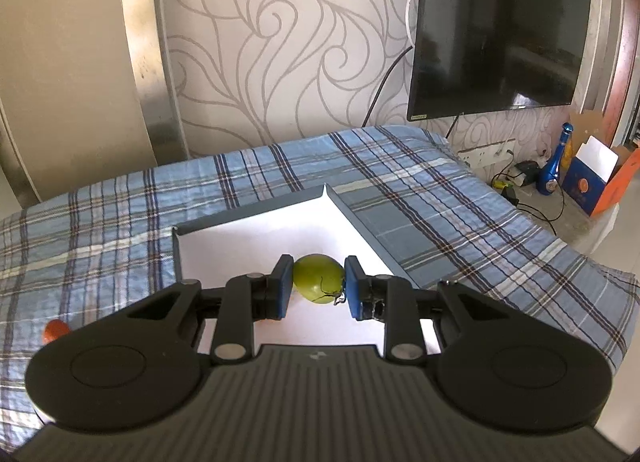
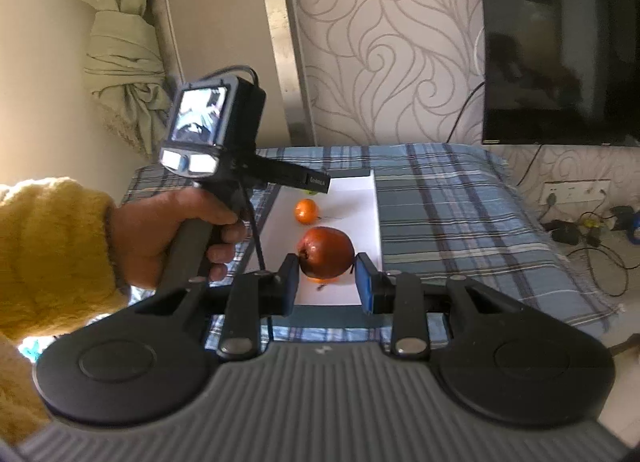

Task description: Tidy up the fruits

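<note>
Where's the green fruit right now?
The green fruit is clamped in the left tool, above the white tray on the plaid bed.

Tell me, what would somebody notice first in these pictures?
Probably the fruit pinched in each tool: the left tool grips a green fruit over the white tray, and the right tool grips a red apple. A small orange lies farther back in the tray on the plaid bed.
</note>
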`<action>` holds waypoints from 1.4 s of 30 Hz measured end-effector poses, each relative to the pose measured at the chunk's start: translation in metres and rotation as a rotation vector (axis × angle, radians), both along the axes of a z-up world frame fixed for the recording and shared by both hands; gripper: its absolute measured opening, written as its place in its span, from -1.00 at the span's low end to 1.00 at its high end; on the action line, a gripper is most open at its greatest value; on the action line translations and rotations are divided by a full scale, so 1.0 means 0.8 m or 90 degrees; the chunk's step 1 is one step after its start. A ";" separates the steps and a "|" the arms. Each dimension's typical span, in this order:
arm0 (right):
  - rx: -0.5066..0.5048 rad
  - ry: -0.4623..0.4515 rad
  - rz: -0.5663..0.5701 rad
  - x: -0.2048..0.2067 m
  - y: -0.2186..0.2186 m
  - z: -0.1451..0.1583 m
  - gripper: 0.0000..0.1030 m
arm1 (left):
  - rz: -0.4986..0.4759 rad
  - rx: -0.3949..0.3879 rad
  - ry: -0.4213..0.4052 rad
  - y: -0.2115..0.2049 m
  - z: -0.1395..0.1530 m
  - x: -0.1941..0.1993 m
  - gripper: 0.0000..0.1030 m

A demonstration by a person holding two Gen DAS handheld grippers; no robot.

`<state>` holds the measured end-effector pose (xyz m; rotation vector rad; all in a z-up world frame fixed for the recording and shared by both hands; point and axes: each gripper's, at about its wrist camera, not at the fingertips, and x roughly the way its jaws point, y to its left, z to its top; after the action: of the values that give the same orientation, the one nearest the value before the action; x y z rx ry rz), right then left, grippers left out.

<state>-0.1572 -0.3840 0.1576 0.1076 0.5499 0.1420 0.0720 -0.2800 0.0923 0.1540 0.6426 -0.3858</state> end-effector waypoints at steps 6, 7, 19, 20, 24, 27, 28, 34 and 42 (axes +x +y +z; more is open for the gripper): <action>-0.021 -0.008 -0.003 -0.014 -0.003 0.011 -0.35 | 0.005 0.000 0.005 -0.013 -0.015 0.017 -0.38; -0.023 -0.008 -0.002 -0.015 -0.004 0.011 -0.35 | 0.005 0.003 0.004 -0.015 -0.017 0.020 -0.38; -0.027 0.005 0.012 -0.014 0.003 0.011 -0.35 | 0.022 0.011 0.017 -0.023 -0.033 0.051 -0.38; -0.027 0.005 0.013 -0.015 0.004 0.010 -0.35 | 0.020 0.008 0.018 -0.024 -0.034 0.052 -0.38; -0.023 0.006 0.016 -0.016 0.004 0.010 -0.35 | 0.021 0.008 0.022 -0.029 -0.035 0.053 -0.36; -0.022 0.008 0.017 -0.018 0.004 0.009 -0.35 | 0.022 0.010 0.024 -0.030 -0.034 0.053 -0.36; -0.022 0.008 0.017 -0.018 0.005 0.010 -0.35 | 0.022 0.008 0.025 -0.030 -0.034 0.052 -0.36; -0.022 0.008 0.016 -0.021 0.005 0.009 -0.35 | 0.024 0.008 0.009 -0.029 -0.028 0.043 0.08; -0.020 0.003 0.036 -0.016 0.003 0.009 -0.35 | 0.032 0.015 0.004 -0.022 -0.014 0.030 0.10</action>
<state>-0.1698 -0.3819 0.1645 0.0617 0.5592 0.1879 0.0958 -0.2980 0.0812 0.1590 0.6563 -0.3305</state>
